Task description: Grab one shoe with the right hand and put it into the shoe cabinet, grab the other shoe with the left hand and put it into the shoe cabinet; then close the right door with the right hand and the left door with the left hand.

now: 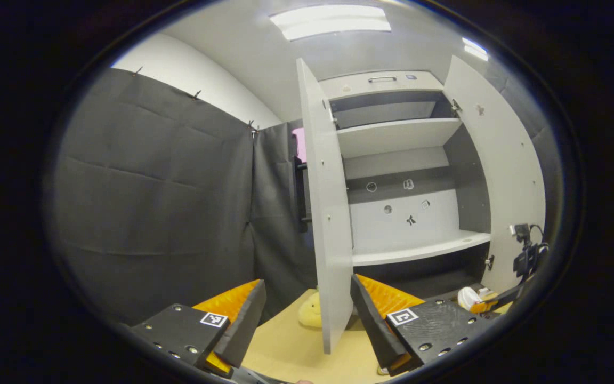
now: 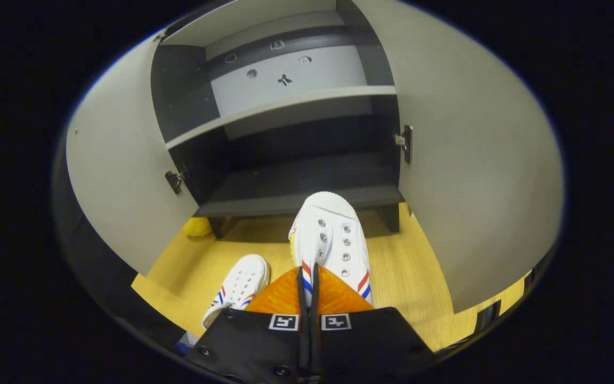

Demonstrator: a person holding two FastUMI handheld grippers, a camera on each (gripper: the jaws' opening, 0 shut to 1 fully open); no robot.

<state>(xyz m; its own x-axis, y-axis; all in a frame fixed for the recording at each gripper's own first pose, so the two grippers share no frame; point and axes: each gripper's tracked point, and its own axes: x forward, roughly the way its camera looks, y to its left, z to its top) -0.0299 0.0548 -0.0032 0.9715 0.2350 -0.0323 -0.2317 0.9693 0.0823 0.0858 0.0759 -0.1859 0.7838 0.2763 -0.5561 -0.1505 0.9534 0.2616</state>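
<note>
White canvas, red and blue side stripes: two sneakers in the right gripper view. Farther left, one sneaker (image 2: pixel 236 288) flat on the wooden floor (image 2: pixel 190 266), toe toward the shoe cabinet (image 2: pixel 296 176). Beside it to the right, the other sneaker (image 2: pixel 331 240) pinched at its heel by the right gripper (image 2: pixel 309 277), jaws nearly closed on it, toe pointing at the dark bottom compartment, just short of its front edge. Two cabinet doors, left door (image 2: pixel 120 181) and right door (image 2: pixel 472 176), both swung wide. No readable writing or brand anywhere. In the left gripper view, left gripper (image 1: pixel 307 304) wide apart, holding nothing, facing the left door's edge.
</note>
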